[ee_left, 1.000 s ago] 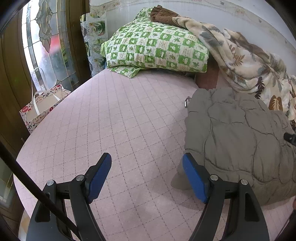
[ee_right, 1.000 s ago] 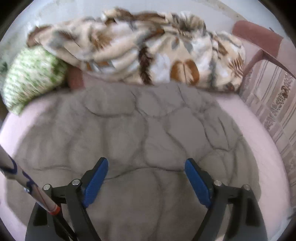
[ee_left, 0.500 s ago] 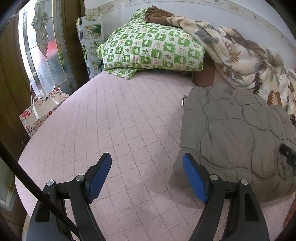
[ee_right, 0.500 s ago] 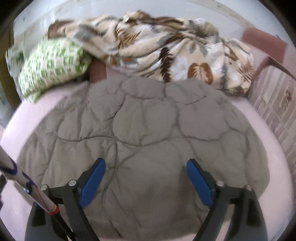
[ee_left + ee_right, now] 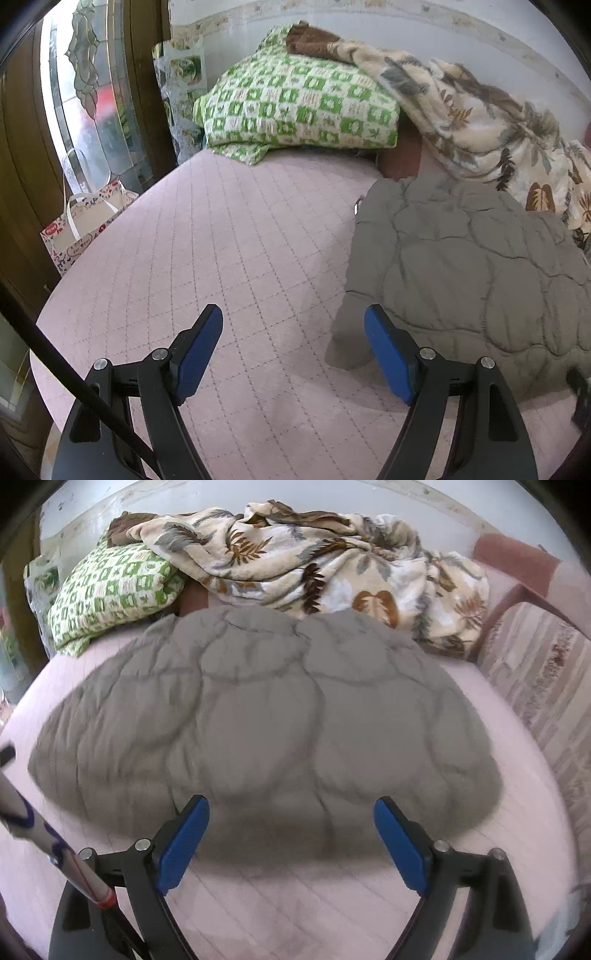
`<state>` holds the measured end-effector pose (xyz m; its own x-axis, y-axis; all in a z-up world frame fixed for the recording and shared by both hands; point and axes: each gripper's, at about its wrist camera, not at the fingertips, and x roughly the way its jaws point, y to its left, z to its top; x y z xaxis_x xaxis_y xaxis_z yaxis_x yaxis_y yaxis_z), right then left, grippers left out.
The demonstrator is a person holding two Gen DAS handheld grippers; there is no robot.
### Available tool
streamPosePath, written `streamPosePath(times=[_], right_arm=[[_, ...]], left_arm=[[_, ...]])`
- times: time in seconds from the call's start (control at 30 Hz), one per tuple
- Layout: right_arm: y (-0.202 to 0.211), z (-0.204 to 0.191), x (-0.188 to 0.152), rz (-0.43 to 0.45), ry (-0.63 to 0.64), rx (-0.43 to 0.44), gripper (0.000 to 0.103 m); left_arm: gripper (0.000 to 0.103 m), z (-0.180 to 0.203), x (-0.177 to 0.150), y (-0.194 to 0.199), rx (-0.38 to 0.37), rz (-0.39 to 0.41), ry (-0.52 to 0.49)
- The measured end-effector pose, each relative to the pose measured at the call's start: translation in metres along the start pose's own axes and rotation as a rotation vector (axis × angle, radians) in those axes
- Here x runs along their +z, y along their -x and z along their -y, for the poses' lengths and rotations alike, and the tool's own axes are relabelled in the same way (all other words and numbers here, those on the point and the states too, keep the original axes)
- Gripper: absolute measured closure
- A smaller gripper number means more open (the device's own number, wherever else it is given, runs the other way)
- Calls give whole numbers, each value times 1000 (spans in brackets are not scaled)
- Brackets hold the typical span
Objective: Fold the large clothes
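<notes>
The grey quilted jacket (image 5: 266, 716) lies widthwise straight ahead of the right tool (image 5: 291, 843), nearer than the left tool (image 5: 293, 350); both tools gape, released.

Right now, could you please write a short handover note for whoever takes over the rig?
Left gripper: open, holding nothing, above the pink quilted bedspread beside the jacket's left edge.
Right gripper: open, empty, at the near hem of the grey quilted jacket.
The jacket lies in a flat, compact shape mid-bed; the green checked pillow and the leaf-print blanket lie behind it.
Whether it is already folded cannot be told.
Left: check the shape, fold further if needed.
</notes>
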<state>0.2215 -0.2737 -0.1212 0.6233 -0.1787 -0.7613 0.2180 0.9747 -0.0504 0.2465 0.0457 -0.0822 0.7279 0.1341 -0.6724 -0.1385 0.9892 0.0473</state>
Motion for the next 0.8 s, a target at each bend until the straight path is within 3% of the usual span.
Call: streamPosePath(times=[0.23, 0.33, 0.67, 0.8], right_arm=[[43, 42, -61, -17, -57, -60, 10], [60, 57, -79, -18, -95, -65, 10], [99, 66, -107, 20, -151, -11, 10], [112, 60, -114, 49, -142, 0, 10]], left_arm=[[24, -2, -12, 68, 19, 177, 78], [12, -6, -22, 99, 37, 260, 83], [12, -19, -64, 189, 30, 289, 18], [11, -17, -73, 233, 117, 371, 4]])
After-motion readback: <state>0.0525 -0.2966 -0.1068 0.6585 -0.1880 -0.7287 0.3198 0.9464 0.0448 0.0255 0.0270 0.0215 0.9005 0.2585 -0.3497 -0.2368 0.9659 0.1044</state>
